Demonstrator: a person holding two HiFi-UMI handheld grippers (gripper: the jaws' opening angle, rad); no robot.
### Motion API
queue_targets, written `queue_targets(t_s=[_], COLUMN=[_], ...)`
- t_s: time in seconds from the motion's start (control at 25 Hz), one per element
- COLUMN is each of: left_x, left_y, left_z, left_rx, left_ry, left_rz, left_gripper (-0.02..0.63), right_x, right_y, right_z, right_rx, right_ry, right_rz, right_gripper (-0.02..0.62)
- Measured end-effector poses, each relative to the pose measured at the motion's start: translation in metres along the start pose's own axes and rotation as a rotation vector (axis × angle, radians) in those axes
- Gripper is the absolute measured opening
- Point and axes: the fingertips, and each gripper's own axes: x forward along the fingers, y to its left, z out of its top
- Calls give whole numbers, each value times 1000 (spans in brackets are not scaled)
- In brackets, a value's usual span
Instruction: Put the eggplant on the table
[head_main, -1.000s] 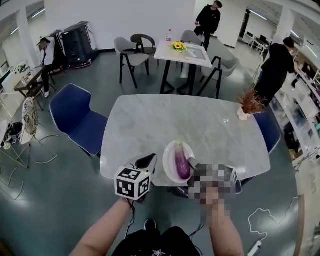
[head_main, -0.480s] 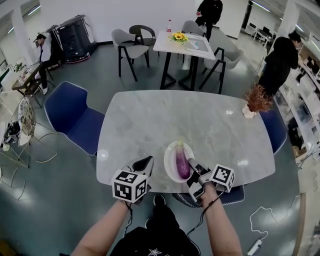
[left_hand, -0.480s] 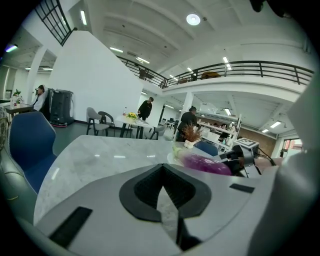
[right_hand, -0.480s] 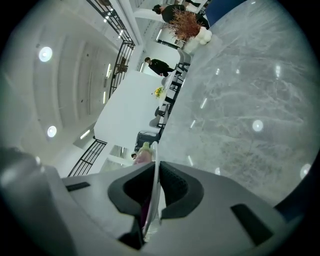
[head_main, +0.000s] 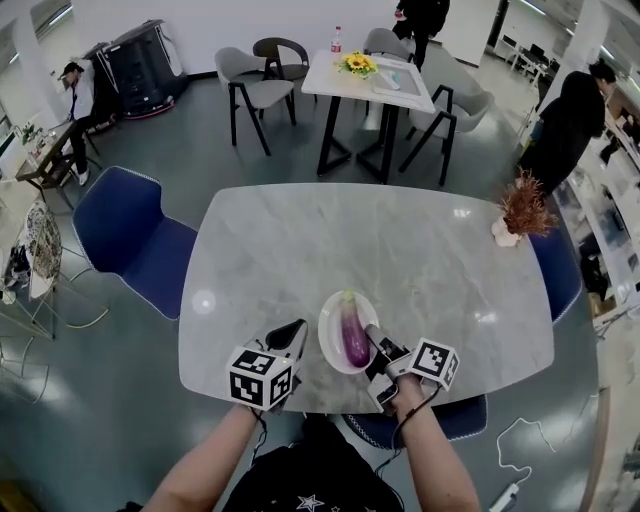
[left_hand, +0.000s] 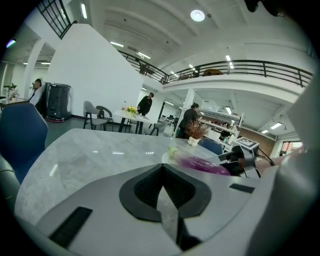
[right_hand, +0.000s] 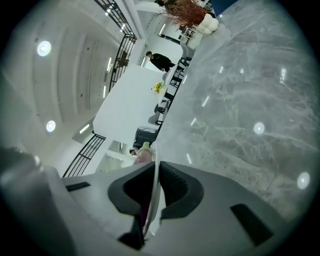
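A purple eggplant (head_main: 353, 336) lies on a white plate (head_main: 329, 325) near the front edge of the grey marble table (head_main: 350, 240). My right gripper (head_main: 373, 338) is at the plate's right rim and is shut on that rim. In the right gripper view the thin plate edge (right_hand: 156, 172) runs between the jaws, with the eggplant (right_hand: 144, 153) just behind it. My left gripper (head_main: 293, 337) rests left of the plate, shut on nothing. The left gripper view shows the eggplant (left_hand: 202, 164) and the right gripper (left_hand: 241, 154) beyond the closed jaws.
A small white vase of dried plants (head_main: 519, 213) stands at the table's right edge. Blue chairs sit at the left (head_main: 125, 235) and right (head_main: 560, 270). Behind are a second table with flowers (head_main: 365, 75), grey chairs and several people.
The right gripper has moved forward to the plate's rim and the left has edged closer to the plate. The eggplant has stayed on the plate.
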Motion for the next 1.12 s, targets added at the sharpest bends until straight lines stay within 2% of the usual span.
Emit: queue_targets(t_s=[0.24, 0.56, 0.76, 1.12], left_x=[28, 54, 61, 65], left_y=[23, 36, 40, 49], left_z=[-5, -30, -39, -53], left_rx=[-18, -37, -43, -55], left_ry=[-7, 54, 82, 131], left_rz=[55, 61, 63, 77], left_gripper=[6, 6, 6, 6], right_x=[18, 35, 45, 51], right_y=[-18, -42, -51, -63], right_z=[13, 17, 13, -2], right_rx=[-20, 7, -10, 27], right_ry=[-16, -28, -27, -10], right_rz=[5, -35, -87, -125], right_gripper=[29, 29, 29, 29])
